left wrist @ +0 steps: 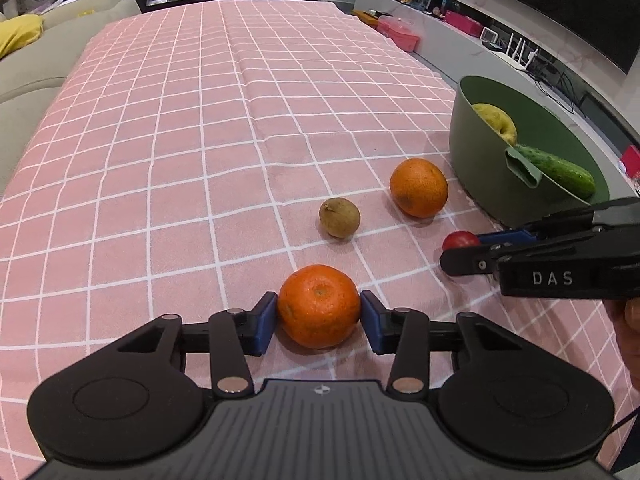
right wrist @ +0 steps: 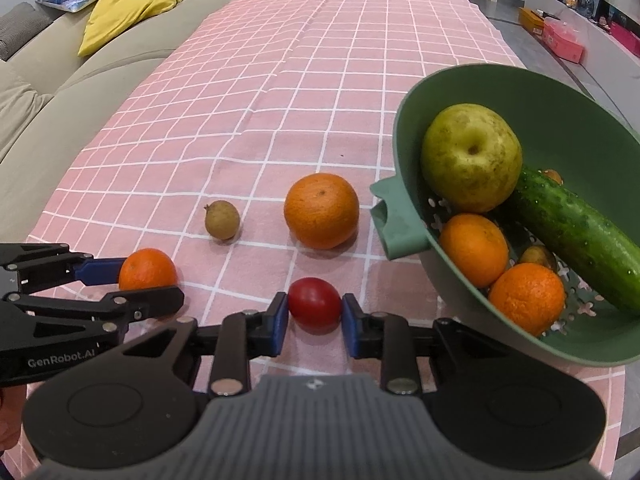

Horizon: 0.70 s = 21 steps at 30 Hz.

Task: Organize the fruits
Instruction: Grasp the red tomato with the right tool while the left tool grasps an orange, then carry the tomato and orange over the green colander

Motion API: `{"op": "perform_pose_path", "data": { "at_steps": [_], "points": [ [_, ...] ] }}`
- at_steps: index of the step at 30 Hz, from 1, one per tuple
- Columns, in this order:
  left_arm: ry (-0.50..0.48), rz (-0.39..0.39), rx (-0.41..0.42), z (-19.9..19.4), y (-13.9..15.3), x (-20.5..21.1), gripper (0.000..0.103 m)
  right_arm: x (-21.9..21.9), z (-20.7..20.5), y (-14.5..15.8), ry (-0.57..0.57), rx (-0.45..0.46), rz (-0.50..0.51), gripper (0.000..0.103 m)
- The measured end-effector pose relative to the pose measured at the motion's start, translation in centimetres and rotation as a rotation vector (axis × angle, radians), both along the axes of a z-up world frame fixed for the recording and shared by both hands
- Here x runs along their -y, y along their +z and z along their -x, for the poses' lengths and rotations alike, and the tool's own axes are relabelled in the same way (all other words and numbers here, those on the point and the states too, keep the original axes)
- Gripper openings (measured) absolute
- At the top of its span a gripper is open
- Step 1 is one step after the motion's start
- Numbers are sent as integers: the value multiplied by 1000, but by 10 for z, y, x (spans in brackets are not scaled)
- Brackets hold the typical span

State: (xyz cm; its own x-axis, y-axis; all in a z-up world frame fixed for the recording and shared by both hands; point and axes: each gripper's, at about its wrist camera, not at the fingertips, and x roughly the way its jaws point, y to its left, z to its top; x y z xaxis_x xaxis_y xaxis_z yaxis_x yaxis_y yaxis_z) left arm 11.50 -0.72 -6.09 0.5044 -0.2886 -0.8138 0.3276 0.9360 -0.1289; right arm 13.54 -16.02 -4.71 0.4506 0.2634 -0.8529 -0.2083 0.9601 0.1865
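My left gripper [left wrist: 319, 312] is shut on a small orange mandarin [left wrist: 319, 306] that rests on the pink checked tablecloth; both also show in the right wrist view, the gripper [right wrist: 132, 280] and the mandarin [right wrist: 147, 269]. My right gripper [right wrist: 314, 312] is shut on a small red tomato [right wrist: 314, 302], also low on the cloth; it shows in the left wrist view [left wrist: 460, 241]. A larger orange [right wrist: 321, 210] and a small brown fruit [right wrist: 222, 219] lie loose further ahead. A green colander bowl [right wrist: 472, 80] at the right holds an apple [right wrist: 471, 163], a cucumber [right wrist: 576, 232] and two oranges [right wrist: 473, 249].
The pink tablecloth [left wrist: 200, 128] stretches far ahead. A beige sofa [right wrist: 80, 80] with a yellow cushion [right wrist: 124, 12] runs along the left edge. A low TV shelf [left wrist: 460, 36] with boxes stands beyond the table's right edge.
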Motion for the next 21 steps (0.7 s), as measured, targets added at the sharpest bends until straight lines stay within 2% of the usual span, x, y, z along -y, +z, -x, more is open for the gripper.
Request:
{"op": "perform_pose_path", "data": {
  "at_steps": [7, 12, 17, 21],
  "points": [
    [17, -7, 20, 16, 21, -6, 50, 2, 5, 13, 30, 5, -33, 25],
    [23, -23, 45, 25, 43, -2, 50, 9, 13, 36, 41, 40, -80, 25],
    [-2, -74, 78, 32, 66, 15, 50, 24, 23, 61, 41, 87, -126, 25],
    [-16, -79, 107, 32, 87, 33, 50, 40, 29, 76, 20, 116, -145, 25]
  ]
}}
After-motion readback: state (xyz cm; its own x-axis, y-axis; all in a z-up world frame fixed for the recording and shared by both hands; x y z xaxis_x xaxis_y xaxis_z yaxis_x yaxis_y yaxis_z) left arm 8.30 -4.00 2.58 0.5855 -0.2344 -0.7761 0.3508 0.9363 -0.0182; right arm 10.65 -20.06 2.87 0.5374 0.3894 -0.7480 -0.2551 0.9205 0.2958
